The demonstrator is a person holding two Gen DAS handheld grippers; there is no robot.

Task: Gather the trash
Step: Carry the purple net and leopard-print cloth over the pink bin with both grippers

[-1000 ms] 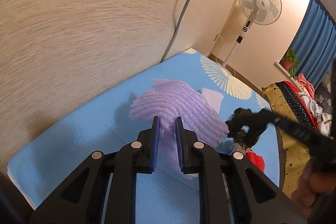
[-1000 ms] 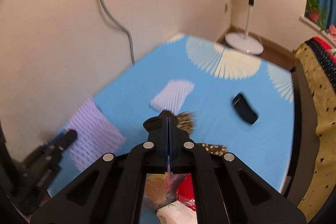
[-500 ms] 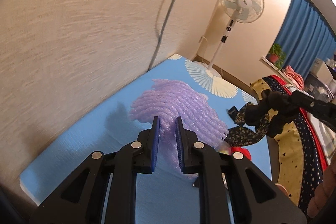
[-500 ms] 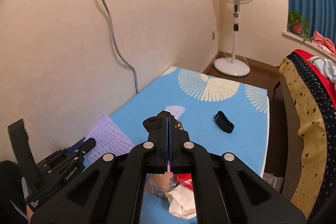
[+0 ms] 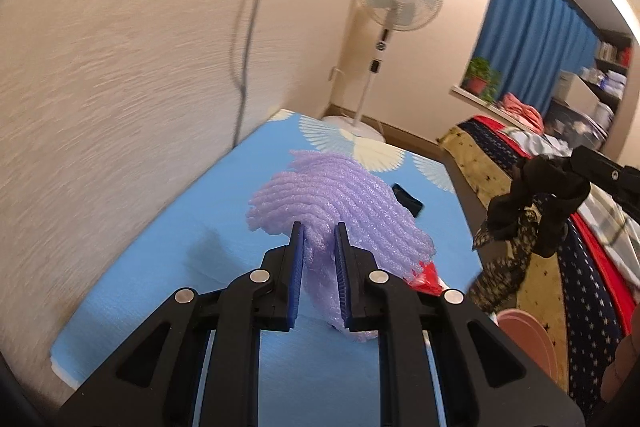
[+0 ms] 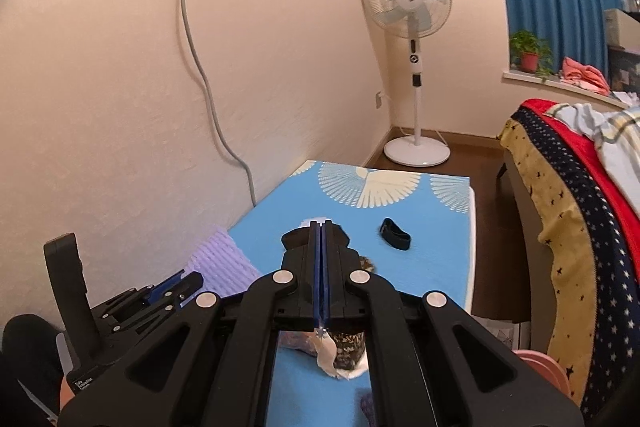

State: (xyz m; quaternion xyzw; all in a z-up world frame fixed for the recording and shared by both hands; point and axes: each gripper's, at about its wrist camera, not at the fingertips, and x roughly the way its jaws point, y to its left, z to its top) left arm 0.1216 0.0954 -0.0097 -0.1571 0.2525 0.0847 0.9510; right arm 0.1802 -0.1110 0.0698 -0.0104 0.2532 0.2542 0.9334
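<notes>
My left gripper is shut on a purple foam net sheet and holds it up above the blue mat. It also shows in the right wrist view. My right gripper is shut on a black and leopard-patterned cloth, which hangs from it at the right in the left wrist view. A small black item lies on the mat. A red wrapper and crumpled white trash lie on the mat below the grippers.
A standing fan is in the far corner. A grey cable runs down the wall on the left. A bed with a star-patterned cover is on the right. A pink rim shows at the lower right.
Both grippers have lifted higher above the mat and tilted toward the room. The right gripper has carried the dark cloth up and to the right. The left still holds the purple sheet.
</notes>
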